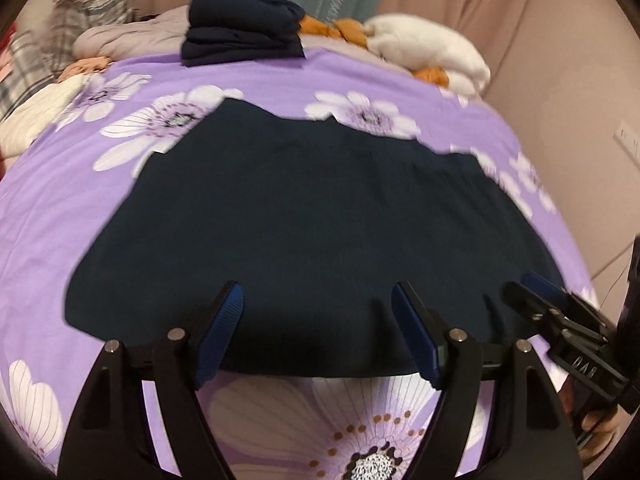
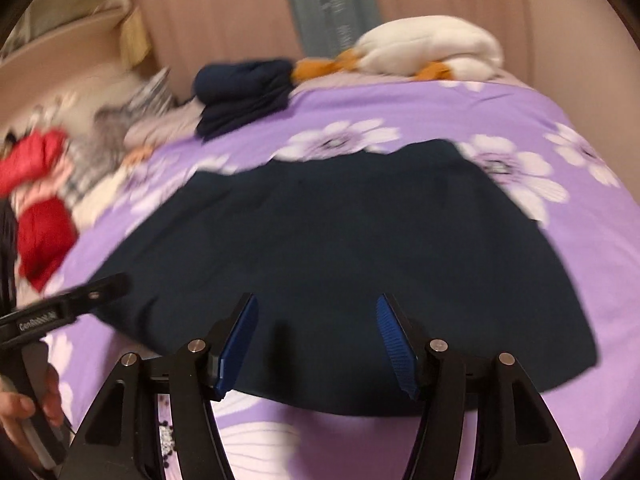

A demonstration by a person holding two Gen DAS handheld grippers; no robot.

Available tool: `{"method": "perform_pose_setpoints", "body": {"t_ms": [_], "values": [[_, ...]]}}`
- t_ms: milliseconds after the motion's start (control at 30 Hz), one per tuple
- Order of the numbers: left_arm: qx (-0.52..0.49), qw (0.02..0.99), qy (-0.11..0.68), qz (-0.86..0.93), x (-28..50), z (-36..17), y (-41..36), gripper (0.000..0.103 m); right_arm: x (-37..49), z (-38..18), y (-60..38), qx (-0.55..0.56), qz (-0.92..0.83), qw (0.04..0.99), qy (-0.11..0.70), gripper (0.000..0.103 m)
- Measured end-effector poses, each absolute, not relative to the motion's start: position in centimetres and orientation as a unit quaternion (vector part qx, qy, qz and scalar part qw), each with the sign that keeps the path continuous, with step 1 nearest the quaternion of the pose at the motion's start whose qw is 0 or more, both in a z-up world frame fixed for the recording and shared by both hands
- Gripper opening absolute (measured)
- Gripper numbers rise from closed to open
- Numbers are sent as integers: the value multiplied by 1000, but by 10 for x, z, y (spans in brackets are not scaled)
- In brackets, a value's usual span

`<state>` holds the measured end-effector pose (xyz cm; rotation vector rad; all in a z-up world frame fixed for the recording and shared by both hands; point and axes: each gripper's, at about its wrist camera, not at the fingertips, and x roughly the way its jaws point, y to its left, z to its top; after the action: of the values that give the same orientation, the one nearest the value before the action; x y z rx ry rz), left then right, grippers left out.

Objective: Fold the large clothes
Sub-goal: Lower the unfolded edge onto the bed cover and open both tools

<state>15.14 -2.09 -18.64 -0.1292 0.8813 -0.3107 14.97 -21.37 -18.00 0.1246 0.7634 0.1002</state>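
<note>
Dark navy cloth, a large garment point(image 1: 312, 232), is lying spread flat across the purple floral bedspread point(image 1: 60, 208), its near hem just ahead of both tools. The left gripper point(image 1: 320, 308) is hovering over that hem with its blue-padded jaws standing wide apart, gripping nothing. The right gripper point(image 2: 316, 328) is hanging alongside it, jaws likewise parted and empty. A folded navy pile point(image 1: 240, 28) is sitting at the far edge of the bed, beside a white plush duck point(image 1: 424, 48). Red clothing point(image 2: 40, 196) is lying at left.
</note>
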Motion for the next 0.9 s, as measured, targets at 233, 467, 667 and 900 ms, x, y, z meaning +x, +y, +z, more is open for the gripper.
{"method": "perform_pose_setpoints", "body": {"t_ms": [233, 467, 667, 900], "values": [[4, 901, 417, -116, 159, -204, -24, 78, 168, -204, -199, 20, 41, 914, 403, 62], [0, 906, 412, -95, 164, -215, 0, 91, 164, -205, -225, 28, 8, 915, 403, 62], [-9, 906, 413, -95, 167, -217, 6, 91, 154, -204, -253, 34, -13, 916, 398, 62], [-10, 906, 412, -96, 164, -216, 4, 91, 149, -202, -276, 52, -44, 913, 401, 62]]}}
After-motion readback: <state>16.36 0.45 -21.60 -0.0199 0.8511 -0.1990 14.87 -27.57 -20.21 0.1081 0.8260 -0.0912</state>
